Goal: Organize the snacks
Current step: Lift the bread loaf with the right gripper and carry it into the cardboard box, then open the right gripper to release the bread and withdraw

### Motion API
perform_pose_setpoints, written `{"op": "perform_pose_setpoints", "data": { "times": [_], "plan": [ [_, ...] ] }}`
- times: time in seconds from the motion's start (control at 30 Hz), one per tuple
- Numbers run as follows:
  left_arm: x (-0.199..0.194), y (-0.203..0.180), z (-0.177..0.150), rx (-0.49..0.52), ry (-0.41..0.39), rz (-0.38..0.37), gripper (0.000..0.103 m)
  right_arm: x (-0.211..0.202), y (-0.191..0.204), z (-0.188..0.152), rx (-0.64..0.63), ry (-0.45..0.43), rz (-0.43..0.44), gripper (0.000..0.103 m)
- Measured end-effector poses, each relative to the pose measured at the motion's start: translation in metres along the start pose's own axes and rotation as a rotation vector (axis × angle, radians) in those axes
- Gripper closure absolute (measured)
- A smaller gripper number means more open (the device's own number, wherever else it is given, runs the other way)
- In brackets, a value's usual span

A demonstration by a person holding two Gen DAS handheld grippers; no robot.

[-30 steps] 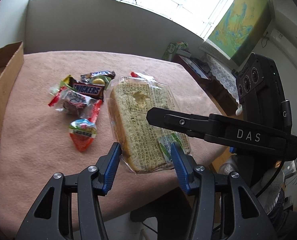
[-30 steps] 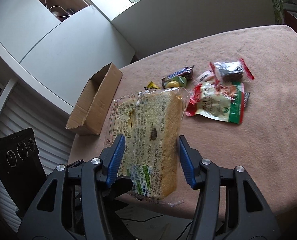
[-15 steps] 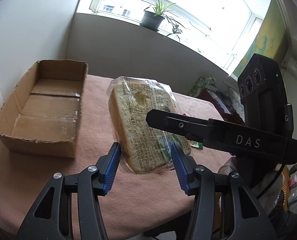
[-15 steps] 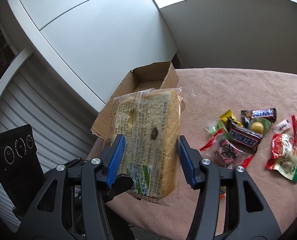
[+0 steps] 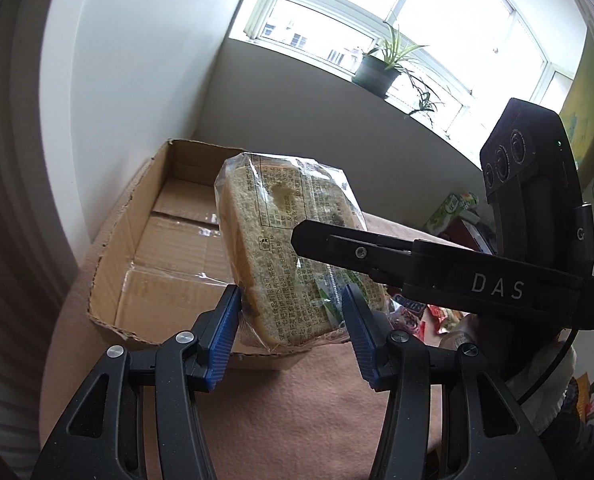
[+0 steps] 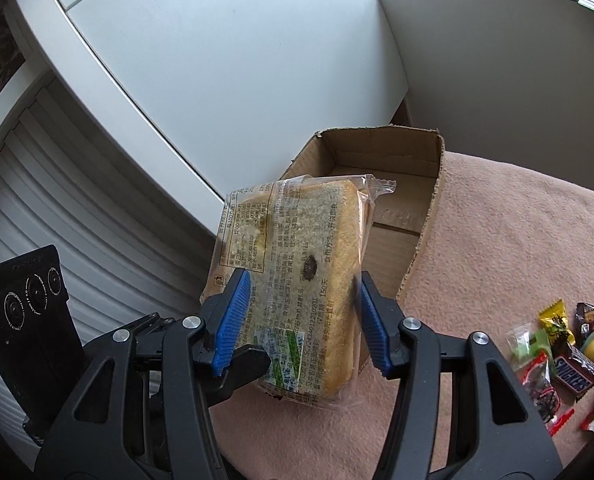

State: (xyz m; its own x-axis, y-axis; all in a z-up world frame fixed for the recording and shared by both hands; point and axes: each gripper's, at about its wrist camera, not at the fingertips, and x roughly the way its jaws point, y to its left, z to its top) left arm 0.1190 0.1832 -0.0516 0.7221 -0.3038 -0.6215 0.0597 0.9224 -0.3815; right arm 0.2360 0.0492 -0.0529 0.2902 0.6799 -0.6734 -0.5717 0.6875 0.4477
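Note:
A bagged slab of sliced bread (image 5: 273,240) hangs in the air, held from two sides. My left gripper (image 5: 291,300) is shut on its near end, blue pads against the wrapper. In the right wrist view my right gripper (image 6: 303,280) is shut on the bread (image 6: 297,248) across its width. One of the right gripper's fingers (image 5: 377,254) crosses the bread's top in the left wrist view. An open cardboard box (image 5: 165,248) with nothing visible inside sits just behind and below the bread, its rim (image 6: 377,132) showing past the bread's far end.
A pink cloth covers the table (image 6: 497,240). A pile of small snacks, with Snickers bars (image 6: 577,372) and red packets, lies to the right of the box. White wall and cabinet panels stand close behind the box. A potted plant (image 5: 377,72) is on the windowsill.
Both grippers carried the bread away from above the snack pile and over to the cardboard box. The box now fills the space behind the bread; the grip stayed the same.

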Motion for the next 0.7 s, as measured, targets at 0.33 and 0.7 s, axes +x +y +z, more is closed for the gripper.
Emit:
{"op": "perform_pose_setpoints", "data": {
  "times": [0.33,0.7],
  "plan": [
    [0.018,0.037,0.008,-0.04,0.025,0.048,0.052,0.04,-0.002,0.008,-0.004,0.062,-0.003,0.047],
    [0.017,0.043,0.008,-0.035,0.016,0.136,0.057,0.034,0.002,0.013,-0.015,0.028,-0.064,0.033]
  ]
}}
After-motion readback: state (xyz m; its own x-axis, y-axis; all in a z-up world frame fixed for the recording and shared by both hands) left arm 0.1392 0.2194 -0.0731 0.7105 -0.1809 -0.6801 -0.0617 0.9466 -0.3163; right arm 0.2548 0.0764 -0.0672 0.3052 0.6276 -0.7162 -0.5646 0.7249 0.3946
